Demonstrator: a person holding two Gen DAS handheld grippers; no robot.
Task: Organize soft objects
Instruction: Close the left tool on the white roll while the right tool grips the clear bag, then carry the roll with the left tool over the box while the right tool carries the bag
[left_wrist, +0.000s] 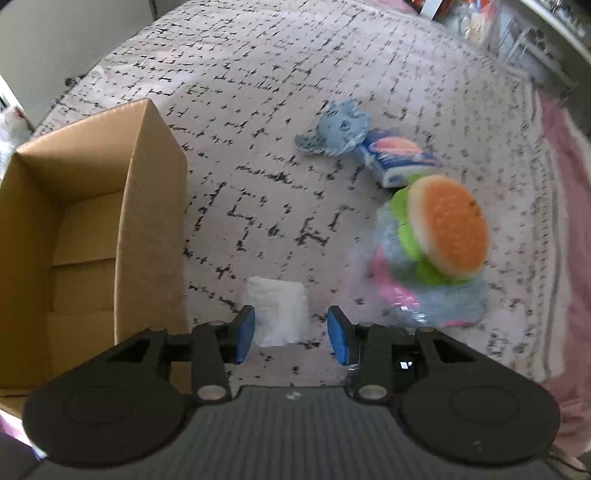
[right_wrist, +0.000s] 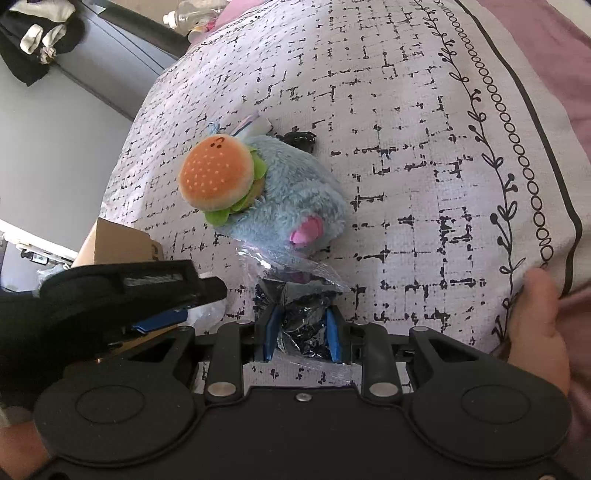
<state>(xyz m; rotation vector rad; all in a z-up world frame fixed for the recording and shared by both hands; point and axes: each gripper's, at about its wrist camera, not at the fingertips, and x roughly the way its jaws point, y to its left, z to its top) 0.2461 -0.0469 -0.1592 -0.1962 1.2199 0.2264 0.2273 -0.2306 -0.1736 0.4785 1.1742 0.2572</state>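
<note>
Steeply tilted, right gripper (right_wrist: 302, 326) pinches plush's wrapper (right_wrist: 306, 332).

Readable text: none in either view.
Packet (left_wrist: 397, 158): blue and white with an orange print, lettering too blurred to read.
Box (right_wrist: 122, 240): dark mark at the corner, cut off and not legible.
Burger plush (right_wrist: 216, 173): small stitched face marks only, no lettering.
</note>
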